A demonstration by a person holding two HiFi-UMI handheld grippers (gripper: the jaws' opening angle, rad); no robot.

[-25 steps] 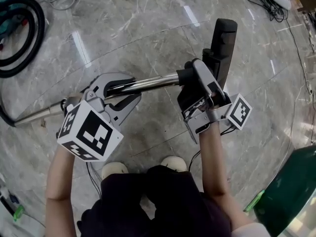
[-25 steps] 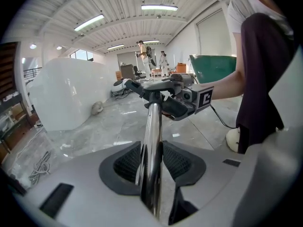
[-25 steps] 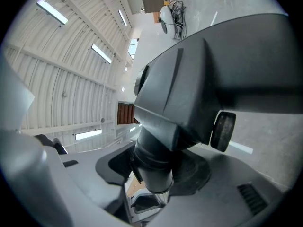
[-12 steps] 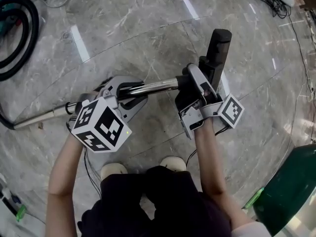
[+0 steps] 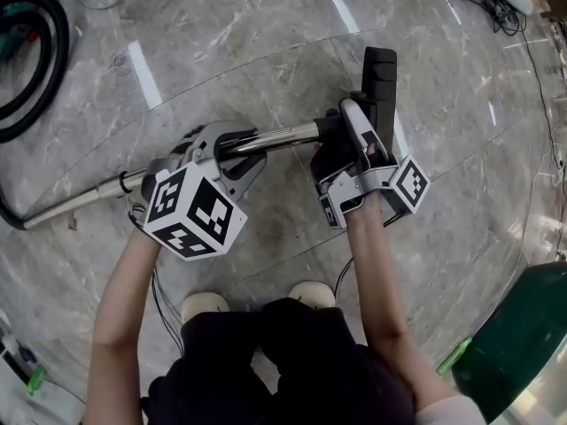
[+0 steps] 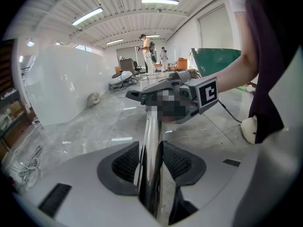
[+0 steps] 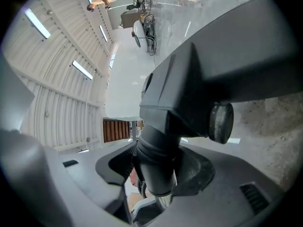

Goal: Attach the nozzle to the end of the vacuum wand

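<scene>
Your left gripper (image 5: pixel 232 149) clamps the wand (image 5: pixel 275 136); your right gripper (image 5: pixel 341 136) squeezes the nozzle (image 5: pixel 379 82) neck at the wand's three-o'clock end.

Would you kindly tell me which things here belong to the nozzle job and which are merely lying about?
In the job:
vacuum wand, clamped in the left tongs
nozzle, gripped at its neck by the right tongs

Lying about:
black hose
green bin

Bright ceiling strip lights (image 6: pixel 160 1), floor glare (image 5: pixel 142 73), fisheye edge distortion
</scene>
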